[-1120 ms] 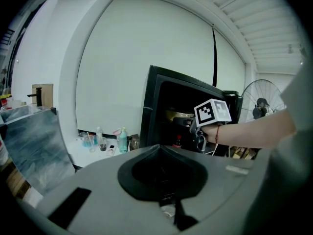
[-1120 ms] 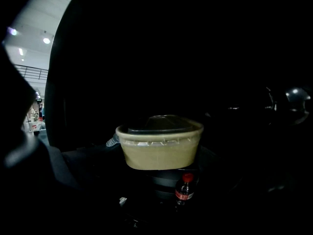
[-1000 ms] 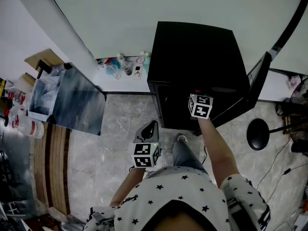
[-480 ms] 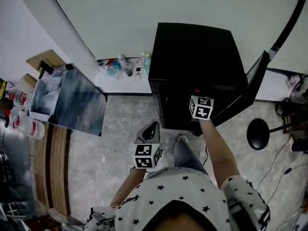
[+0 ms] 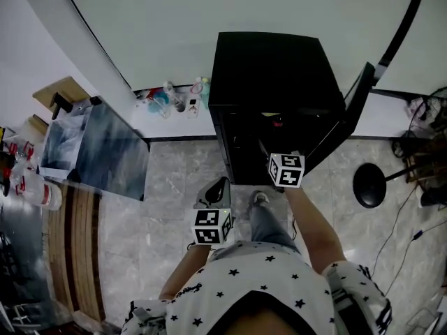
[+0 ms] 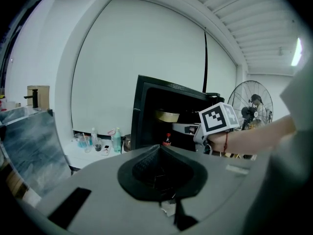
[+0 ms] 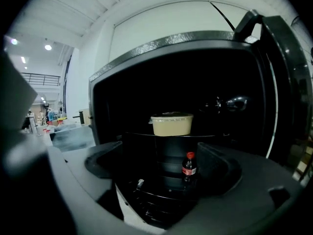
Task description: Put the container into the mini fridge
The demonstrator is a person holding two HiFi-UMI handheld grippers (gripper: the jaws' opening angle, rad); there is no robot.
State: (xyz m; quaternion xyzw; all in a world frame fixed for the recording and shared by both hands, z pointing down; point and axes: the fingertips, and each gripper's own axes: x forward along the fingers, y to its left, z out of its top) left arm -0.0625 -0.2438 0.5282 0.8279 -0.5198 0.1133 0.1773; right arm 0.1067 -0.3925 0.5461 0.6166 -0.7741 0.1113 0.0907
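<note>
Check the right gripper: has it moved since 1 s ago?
Yes. In the head view the right gripper has backed away from the mini fridge toward the person; its gap to the red-capped bottle inside has widened.

- One mini fridge [image 5: 272,68] is counted, with one door [image 5: 357,103] standing open.
- One container [image 7: 171,124] is seen on a shelf inside it.
- One red-capped bottle [image 7: 189,166] is seen lower down.
- Two grippers are counted: the left gripper [image 6: 160,165] and the right gripper [image 7: 161,169].
- Two marker cubes are counted: the left cube [image 5: 211,225] and the right cube [image 5: 286,169].
- One stool [image 5: 369,185] and one fan [image 6: 254,104] are counted.
- Small bottles and cups [image 5: 171,100] are clustered by the wall; their number cannot be told.
</note>
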